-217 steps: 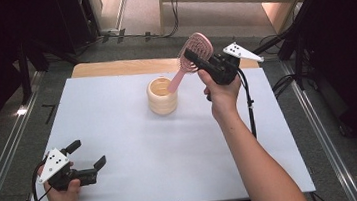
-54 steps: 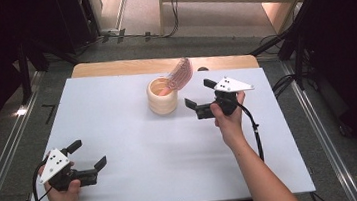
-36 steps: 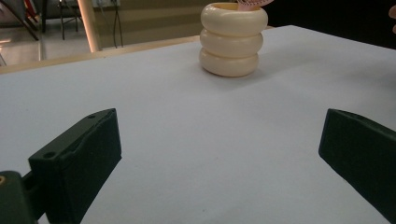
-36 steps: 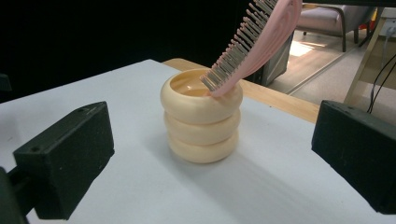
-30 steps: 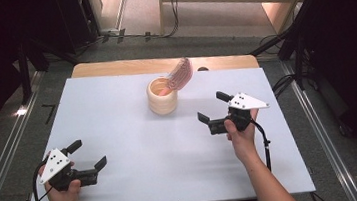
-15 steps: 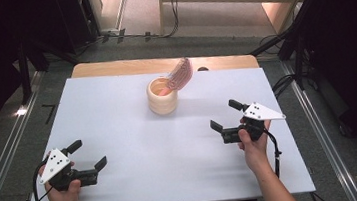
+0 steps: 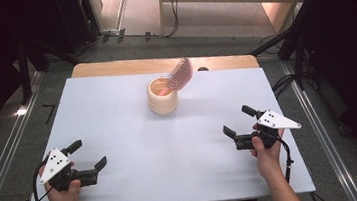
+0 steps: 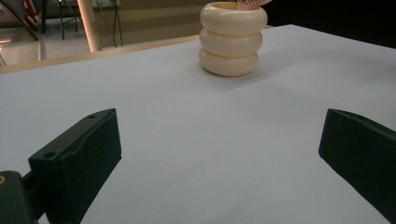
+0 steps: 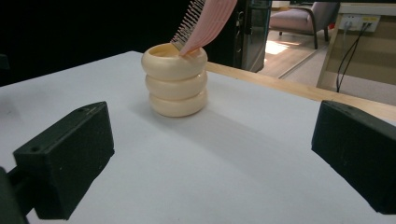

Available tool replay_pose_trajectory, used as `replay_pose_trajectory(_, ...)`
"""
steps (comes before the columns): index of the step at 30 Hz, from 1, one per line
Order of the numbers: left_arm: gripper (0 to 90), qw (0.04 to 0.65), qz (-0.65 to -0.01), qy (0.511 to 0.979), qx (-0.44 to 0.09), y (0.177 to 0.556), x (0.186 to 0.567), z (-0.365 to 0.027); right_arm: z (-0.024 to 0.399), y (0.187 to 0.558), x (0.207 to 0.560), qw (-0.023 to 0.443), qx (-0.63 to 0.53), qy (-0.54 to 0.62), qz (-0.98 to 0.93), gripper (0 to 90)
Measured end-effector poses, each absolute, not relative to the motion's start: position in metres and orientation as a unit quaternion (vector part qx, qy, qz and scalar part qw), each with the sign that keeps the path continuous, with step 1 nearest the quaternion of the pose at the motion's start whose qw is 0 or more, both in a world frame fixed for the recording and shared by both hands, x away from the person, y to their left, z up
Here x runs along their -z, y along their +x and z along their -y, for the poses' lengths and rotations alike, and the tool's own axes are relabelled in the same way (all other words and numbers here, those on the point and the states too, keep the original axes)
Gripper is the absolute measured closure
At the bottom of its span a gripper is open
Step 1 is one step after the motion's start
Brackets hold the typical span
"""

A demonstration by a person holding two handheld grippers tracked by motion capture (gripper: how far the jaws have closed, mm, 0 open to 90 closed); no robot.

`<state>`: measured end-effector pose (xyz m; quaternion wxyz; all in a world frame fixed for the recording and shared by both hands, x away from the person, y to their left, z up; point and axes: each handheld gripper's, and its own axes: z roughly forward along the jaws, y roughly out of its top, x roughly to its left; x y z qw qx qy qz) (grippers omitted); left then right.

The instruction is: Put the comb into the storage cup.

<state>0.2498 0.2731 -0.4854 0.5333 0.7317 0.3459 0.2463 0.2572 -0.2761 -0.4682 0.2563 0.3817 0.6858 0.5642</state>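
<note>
Brush point(image 7: 180, 74) is sitting handle-down in the cup point(image 7: 162, 96), head sticking up out of the rim and leaning toward the table's far right side. Cup is standing upright on the white table point(image 7: 135, 135), toward the far middle, a cream thing shaped like three stacked rings. In the right gripper view the brush point(image 9: 205, 21) is leaning to the right over the cup point(image 9: 175, 79), bristles facing left, pink back facing right. In the left gripper view the cup point(image 8: 232, 37) is standing far off with just a bit of the brush point(image 8: 252, 3) peeking at the top edge. Right gripper point(image 7: 237, 123) is sitting low over the table at the near right, held in a hand point(image 7: 267, 151), jaws spread wide and holding nothing, pointing left and slightly away toward the cup, well apart from it. Left gripper point(image 7: 88, 155) is sitting at the near left corner in the other hand point(image 7: 63, 195), jaws also spread wide with nothing between them, just bare table showing through the gap. Both grippers are well apart from each other and from the cup. A wooden strip point(image 7: 113, 68) is running along the table's far edge.
</note>
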Motion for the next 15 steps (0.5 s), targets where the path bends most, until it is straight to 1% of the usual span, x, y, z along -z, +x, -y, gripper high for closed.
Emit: replay_pose_trajectory(15, 0.0, 0.533, -0.347, 0.731, -0.246, 0.250, 0.485, -0.273, 0.300, 0.241, 0.480, 0.257, -0.557, 0.399, -0.682, 0.0)
